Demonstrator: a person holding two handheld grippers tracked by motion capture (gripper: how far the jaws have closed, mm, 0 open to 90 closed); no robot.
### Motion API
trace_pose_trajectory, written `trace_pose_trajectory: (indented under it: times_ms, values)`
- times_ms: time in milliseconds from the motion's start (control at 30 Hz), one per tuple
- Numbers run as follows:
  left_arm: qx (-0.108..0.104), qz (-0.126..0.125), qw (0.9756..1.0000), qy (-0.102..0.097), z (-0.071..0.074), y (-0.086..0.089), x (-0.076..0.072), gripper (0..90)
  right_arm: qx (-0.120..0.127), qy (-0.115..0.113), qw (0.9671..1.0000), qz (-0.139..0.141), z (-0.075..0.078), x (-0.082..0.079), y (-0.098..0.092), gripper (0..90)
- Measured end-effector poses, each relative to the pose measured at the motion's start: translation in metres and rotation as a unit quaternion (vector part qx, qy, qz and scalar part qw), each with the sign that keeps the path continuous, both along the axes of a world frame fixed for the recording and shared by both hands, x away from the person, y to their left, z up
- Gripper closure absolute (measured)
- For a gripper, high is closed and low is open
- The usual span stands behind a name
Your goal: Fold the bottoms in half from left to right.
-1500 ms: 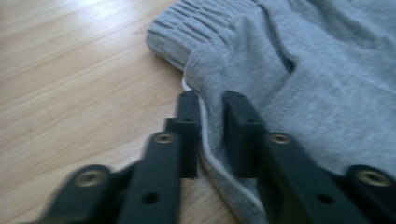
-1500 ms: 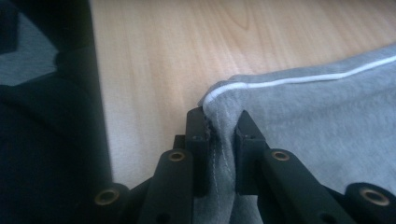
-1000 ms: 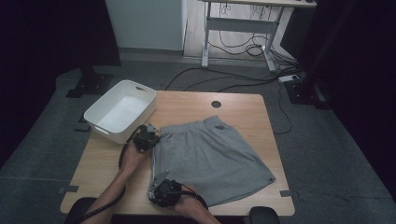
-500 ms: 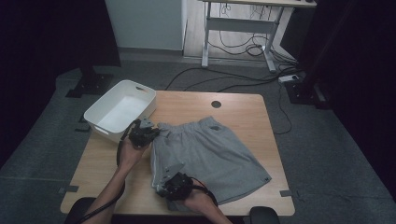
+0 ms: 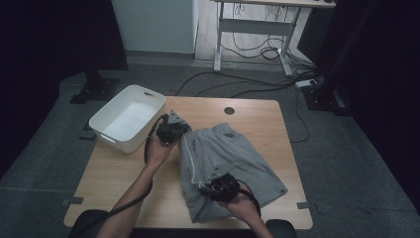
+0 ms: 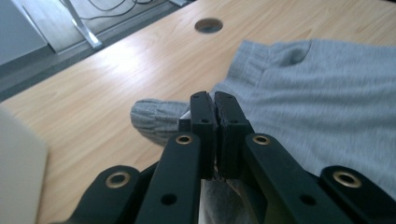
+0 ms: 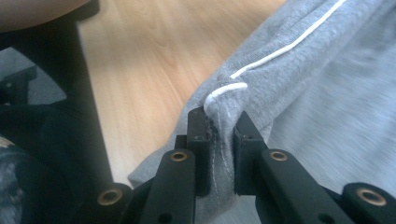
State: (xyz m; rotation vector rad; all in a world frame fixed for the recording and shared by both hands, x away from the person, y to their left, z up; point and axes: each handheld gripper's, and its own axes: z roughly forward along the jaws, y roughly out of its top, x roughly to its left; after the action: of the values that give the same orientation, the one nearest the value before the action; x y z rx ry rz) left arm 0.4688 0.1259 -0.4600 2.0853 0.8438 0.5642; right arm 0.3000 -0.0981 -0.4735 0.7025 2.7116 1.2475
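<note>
With both the left gripper (image 5: pixel 174 130) and right gripper (image 5: pixel 217 187) clamped on the left edge of the grey shorts (image 5: pixel 237 158), carry that edge evenly toward three o'clock, keeping the fold square on the table (image 5: pixel 124 168).

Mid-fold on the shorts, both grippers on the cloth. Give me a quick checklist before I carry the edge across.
1. Left gripper shut on the shorts: ok, cloth pinched between the jaws.
2. Right gripper shut on the shorts: ok, hem bunched between the jaws.
3. Held edge lifted off the table: ok in the high view.
4. Bin clear of the fold path: ok, it stands left of the shorts.
5. Far leg lying flat: ok.
6. Cloth under the fold smooth: cannot tell.
</note>
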Motion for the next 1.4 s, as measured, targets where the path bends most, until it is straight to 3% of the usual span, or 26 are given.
trace_pose_trajectory:
  times_ms: [167, 400, 633, 1033, 1200, 1400]
  values:
    - [0.013, -0.011, 0.9998, -0.009, 0.004, -0.024, 0.007, 86.6, 0.016, -0.001, 0.9993, -0.032, 0.006, 0.001, -0.033, 80.8]
    - [0.008, -0.023, 0.9996, -0.018, 0.01, -0.051, 0.015, 86.6, 0.035, -0.008, 0.9967, -0.073, 0.015, 0.001, -0.072, 80.8]
    - [0.0, -0.032, 0.9992, -0.024, 0.015, -0.078, 0.02, 86.6, 0.035, -0.014, 0.9943, -0.1, 0.018, 0.001, -0.098, 80.8]
    - [0.008, -0.057, 0.9974, -0.043, 0.03, -0.126, 0.032, 86.5, 0.046, -0.03, 0.9889, -0.138, 0.031, -0.005, -0.137, 80.9]
    - [0.02, -0.064, 0.9971, -0.036, 0.018, -0.147, 0.042, 86.3, 0.029, -0.035, 0.9859, -0.161, 0.032, -0.003, -0.154, 80.9]
    - [0.045, -0.067, 0.9966, -0.016, -0.011, -0.169, 0.055, 86.2, -0.013, -0.028, 0.9816, -0.189, 0.007, 0.005, -0.17, 80.7]
